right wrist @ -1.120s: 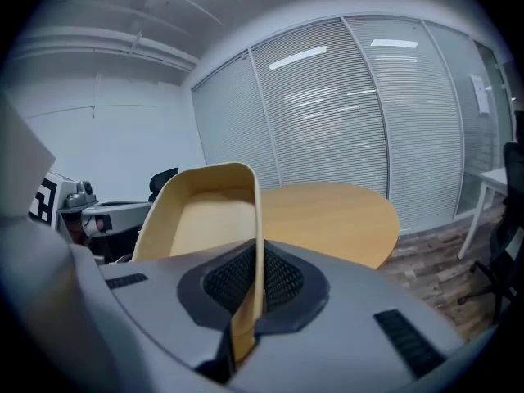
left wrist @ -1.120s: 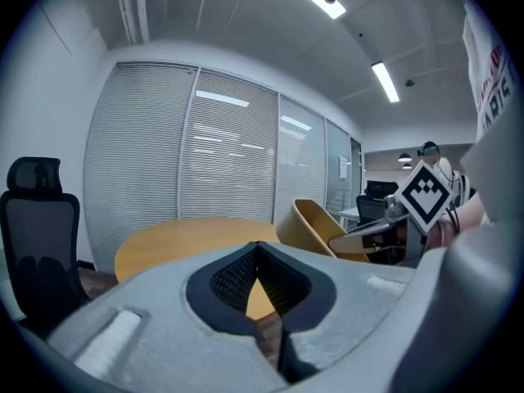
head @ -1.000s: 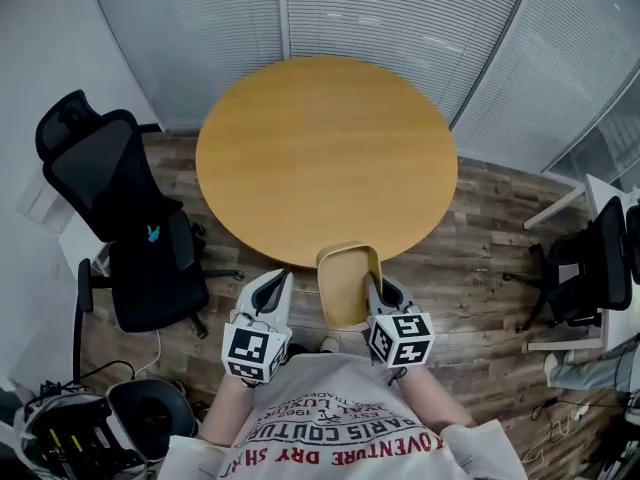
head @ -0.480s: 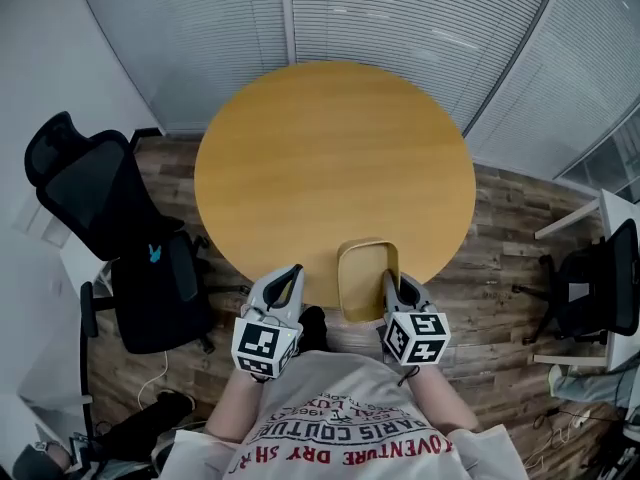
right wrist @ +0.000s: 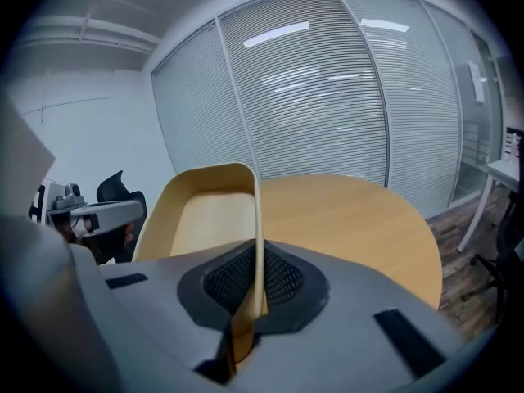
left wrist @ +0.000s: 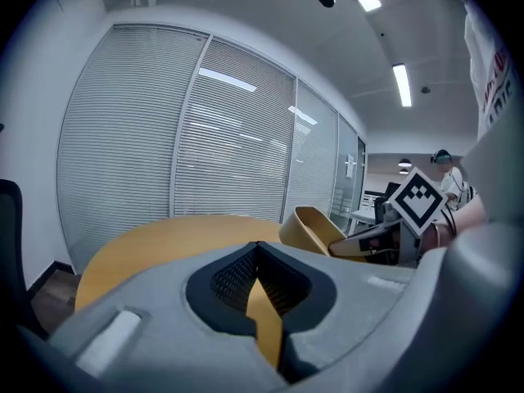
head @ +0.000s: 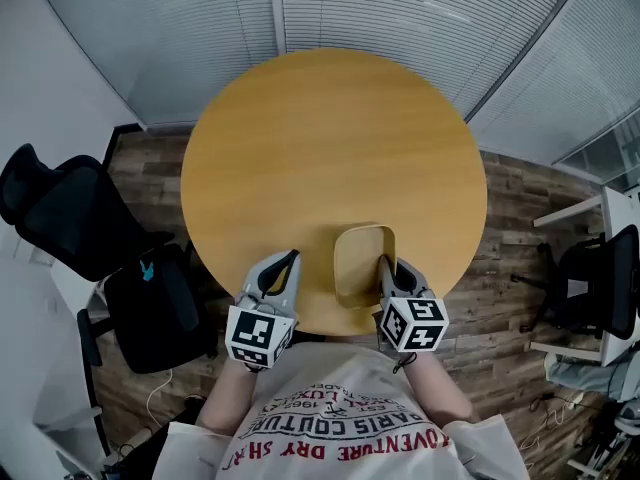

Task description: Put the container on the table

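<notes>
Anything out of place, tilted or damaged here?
Nothing damaged or spilled. The empty container is tilted at the table's near edge, pinched by one wall in the right gripper; the left gripper is shut on nothing.

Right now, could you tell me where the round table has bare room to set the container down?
The table top is bare from the blinds side across to its left and right rims. Only the near edge is crowded: the container, gripped by the right tool, with the left tool beside it.
</notes>
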A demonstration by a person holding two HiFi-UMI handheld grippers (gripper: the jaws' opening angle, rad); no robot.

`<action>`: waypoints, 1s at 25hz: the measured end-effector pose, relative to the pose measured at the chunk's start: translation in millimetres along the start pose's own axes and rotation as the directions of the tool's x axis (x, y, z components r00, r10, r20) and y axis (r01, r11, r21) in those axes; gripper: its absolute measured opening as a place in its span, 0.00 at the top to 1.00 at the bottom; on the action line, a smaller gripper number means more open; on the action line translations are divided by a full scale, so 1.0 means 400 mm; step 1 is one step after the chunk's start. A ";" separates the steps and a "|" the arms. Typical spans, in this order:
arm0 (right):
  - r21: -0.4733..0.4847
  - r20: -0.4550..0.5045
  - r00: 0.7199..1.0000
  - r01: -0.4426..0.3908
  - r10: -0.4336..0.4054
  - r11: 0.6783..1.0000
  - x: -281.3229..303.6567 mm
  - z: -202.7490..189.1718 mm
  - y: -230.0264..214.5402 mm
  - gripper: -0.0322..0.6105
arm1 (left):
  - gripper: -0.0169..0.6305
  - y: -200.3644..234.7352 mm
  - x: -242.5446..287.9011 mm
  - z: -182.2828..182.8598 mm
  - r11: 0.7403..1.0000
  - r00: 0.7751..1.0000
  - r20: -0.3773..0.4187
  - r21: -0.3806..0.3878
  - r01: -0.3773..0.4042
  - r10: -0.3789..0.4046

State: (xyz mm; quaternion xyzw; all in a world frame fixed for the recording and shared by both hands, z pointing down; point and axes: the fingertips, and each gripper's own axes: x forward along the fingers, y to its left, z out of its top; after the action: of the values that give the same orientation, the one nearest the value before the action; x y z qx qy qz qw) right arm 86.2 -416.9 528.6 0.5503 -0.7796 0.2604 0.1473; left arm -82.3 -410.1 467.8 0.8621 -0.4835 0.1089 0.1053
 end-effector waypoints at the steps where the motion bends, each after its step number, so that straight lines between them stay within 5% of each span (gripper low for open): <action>1: 0.006 -0.010 1.000 0.003 -0.003 1.000 0.024 0.002 0.000 0.93 | 0.98 0.019 0.014 0.000 1.000 1.000 -0.004 -0.001 0.002 -0.002; 12: 0.012 -0.176 0.982 0.072 -0.069 0.997 0.235 -0.090 -0.041 0.93 | 0.98 0.137 0.140 -0.055 0.998 0.997 -0.052 -0.046 0.047 -0.049; 25: 0.038 -0.407 0.902 0.176 -0.145 0.984 0.370 -0.278 -0.154 0.93 | 0.98 0.177 0.233 -0.133 0.994 0.988 -0.135 -0.092 0.059 -0.071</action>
State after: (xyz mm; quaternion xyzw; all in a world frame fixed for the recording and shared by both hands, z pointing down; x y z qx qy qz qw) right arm 85.6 -485.3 711.4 0.5523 -0.6742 0.3838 0.3051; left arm -100.2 -506.5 551.2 0.8624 -0.4510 0.1434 0.1798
